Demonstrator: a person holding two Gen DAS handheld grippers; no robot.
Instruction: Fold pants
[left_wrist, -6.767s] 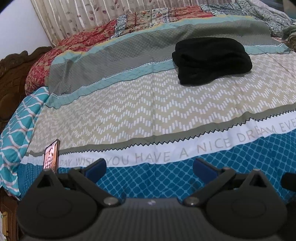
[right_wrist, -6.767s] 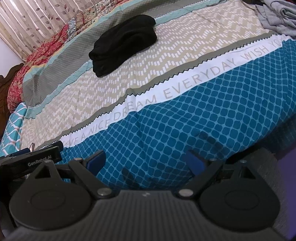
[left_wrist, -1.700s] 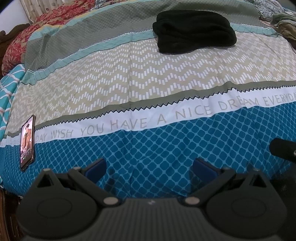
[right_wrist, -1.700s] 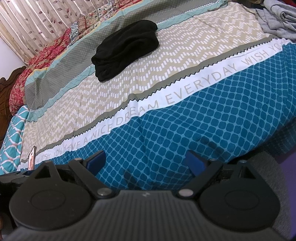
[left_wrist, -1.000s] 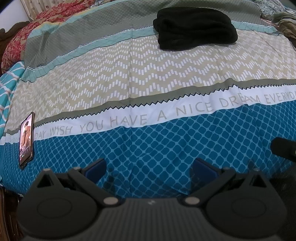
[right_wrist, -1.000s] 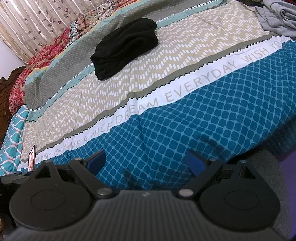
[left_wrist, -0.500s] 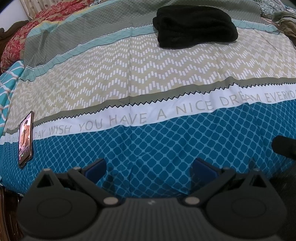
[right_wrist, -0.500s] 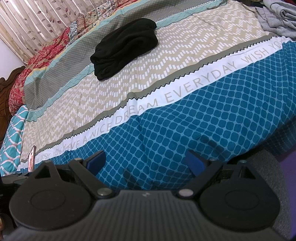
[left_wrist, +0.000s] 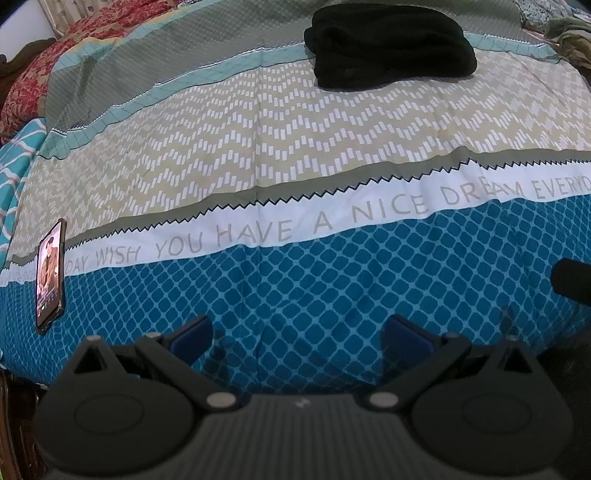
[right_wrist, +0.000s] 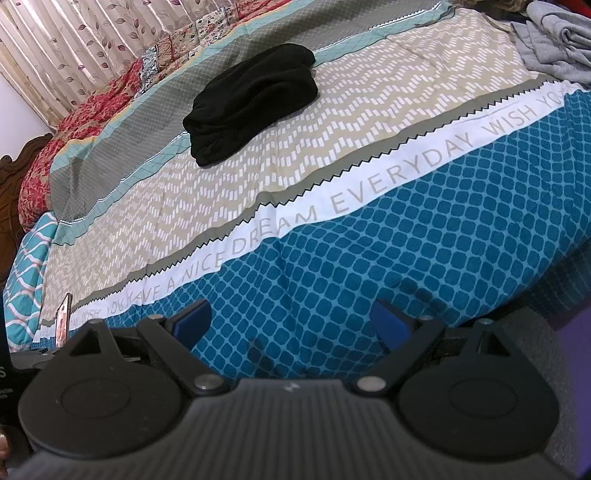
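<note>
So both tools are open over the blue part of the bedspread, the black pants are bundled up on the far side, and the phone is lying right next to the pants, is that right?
Not quite. The phone lies far from the black pants, at the near left edge of the bedspread, as the left wrist view shows. The rest holds: the left tool and right tool are open over the blue part, and the pants are bundled on the far side.

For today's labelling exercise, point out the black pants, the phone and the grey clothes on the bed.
black pants (left_wrist: 391, 48), left wrist view, middle of the bundle.
phone (left_wrist: 50, 271), left wrist view, its lit screen.
grey clothes (right_wrist: 554, 40), right wrist view, crumpled folds.
</note>
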